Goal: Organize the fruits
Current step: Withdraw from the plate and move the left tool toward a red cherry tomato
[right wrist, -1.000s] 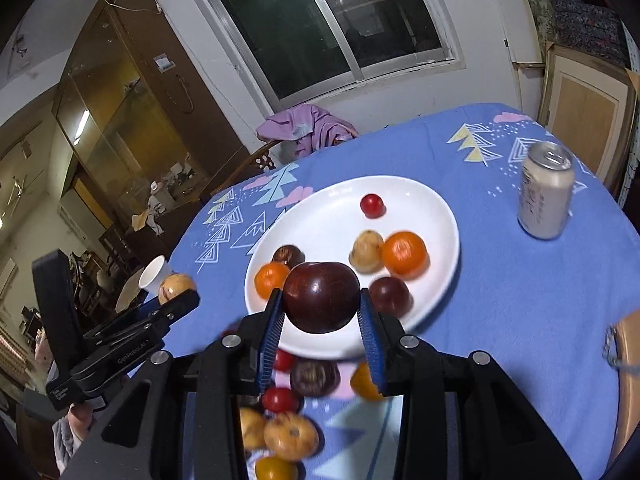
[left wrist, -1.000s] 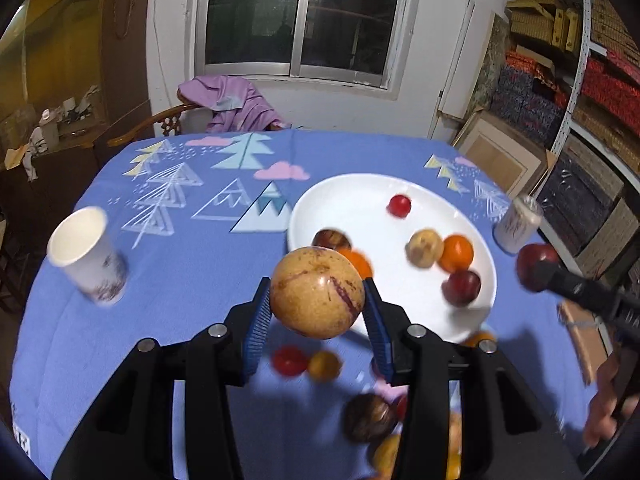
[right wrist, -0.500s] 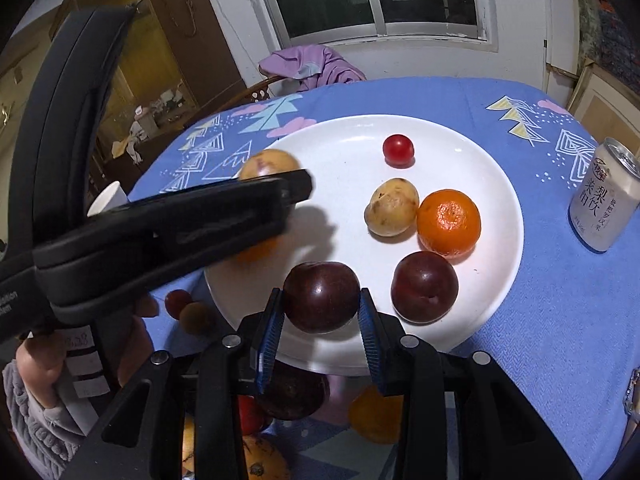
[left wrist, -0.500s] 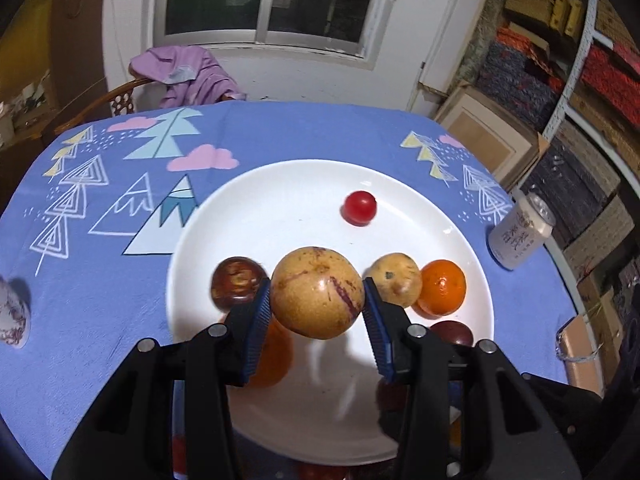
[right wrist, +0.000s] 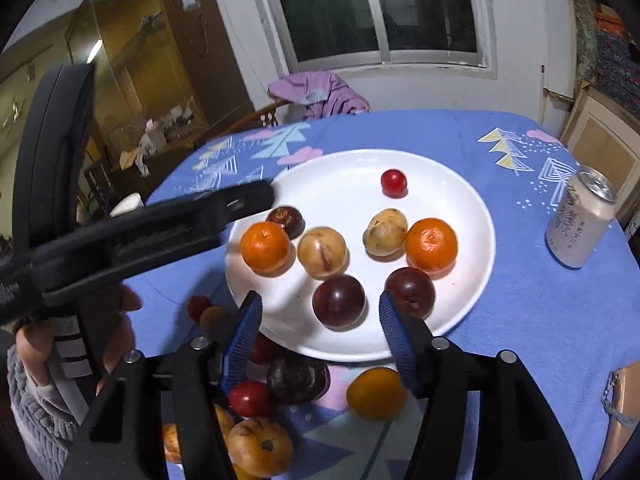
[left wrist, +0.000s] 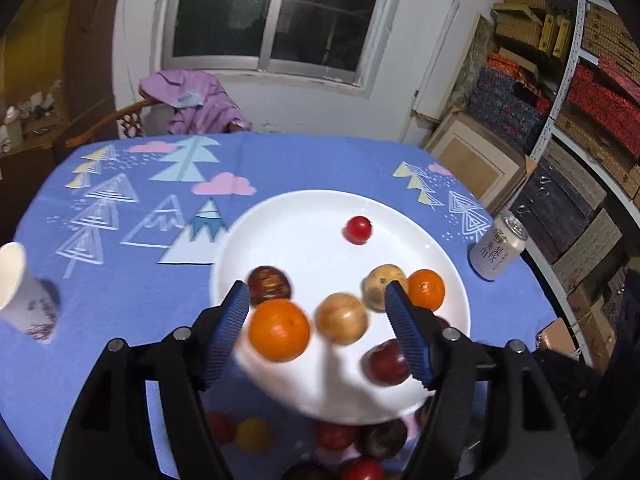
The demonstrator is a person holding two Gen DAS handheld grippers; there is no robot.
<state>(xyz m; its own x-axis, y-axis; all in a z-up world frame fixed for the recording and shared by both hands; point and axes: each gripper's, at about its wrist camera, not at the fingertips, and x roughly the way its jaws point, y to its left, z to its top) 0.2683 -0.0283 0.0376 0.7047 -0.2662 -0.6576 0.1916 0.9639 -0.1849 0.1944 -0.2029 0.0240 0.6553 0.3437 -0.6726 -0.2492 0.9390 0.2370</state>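
Both fruits have dropped onto the white plate (right wrist: 472, 216) — tan passion fruit (left wrist: 341, 319) from the left gripper (left wrist: 316, 312), dark plum (right wrist: 338, 301) from the right gripper (right wrist: 320, 320); both jaws opening, gripping nothing.

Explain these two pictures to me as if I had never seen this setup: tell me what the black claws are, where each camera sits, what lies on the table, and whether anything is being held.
There is no robot here. A person holds a hand-operated two-finger gripper in each hand, and a fisheye camera on each one looks forward along its fingers. One picture looks out over the left gripper, the other over the right gripper, which also sees the left one come in from the side.

On the blue tablecloth stands a white plate holding a cherry tomato, two oranges, two tan fruits, a dark brown fruit and two dark red plums. More fruit waits on the cloth nearer the person. A drink can and a paper cup stand to either side.

Nothing is held. Both grippers' jaws are opening: one tan fruit and one plum lie on the plate between them, free of the pads.
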